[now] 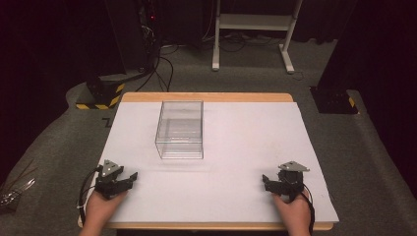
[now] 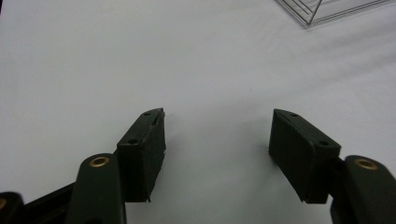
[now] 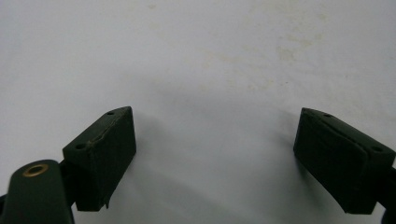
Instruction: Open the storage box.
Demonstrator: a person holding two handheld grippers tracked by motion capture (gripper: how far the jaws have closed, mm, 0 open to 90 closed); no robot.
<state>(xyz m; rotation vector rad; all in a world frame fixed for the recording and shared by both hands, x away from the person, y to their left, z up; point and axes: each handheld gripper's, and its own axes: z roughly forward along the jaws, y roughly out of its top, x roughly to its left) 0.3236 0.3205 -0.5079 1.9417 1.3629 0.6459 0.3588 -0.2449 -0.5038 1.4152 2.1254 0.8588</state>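
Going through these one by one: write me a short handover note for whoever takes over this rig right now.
Left gripper: open, nothing between its jaws, low over the table's near left corner.
Right gripper: open, holding nothing, near right corner.
Clear box: upright on the white surface, left of centre, nearer the left gripper, apart from both; looks empty.
Done: nothing visible; the box is untouched.
Left: probably reach in and handle the box.

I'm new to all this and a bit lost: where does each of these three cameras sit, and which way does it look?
High view: above the near edge, looking forward and down on the table; both hands show.
Left gripper view: rides the left hand-held gripper, jaws open; clear box ahead.
Right gripper view: rides the right hand-held gripper, facing bare tabletop.
Shared: the box, high and left views.
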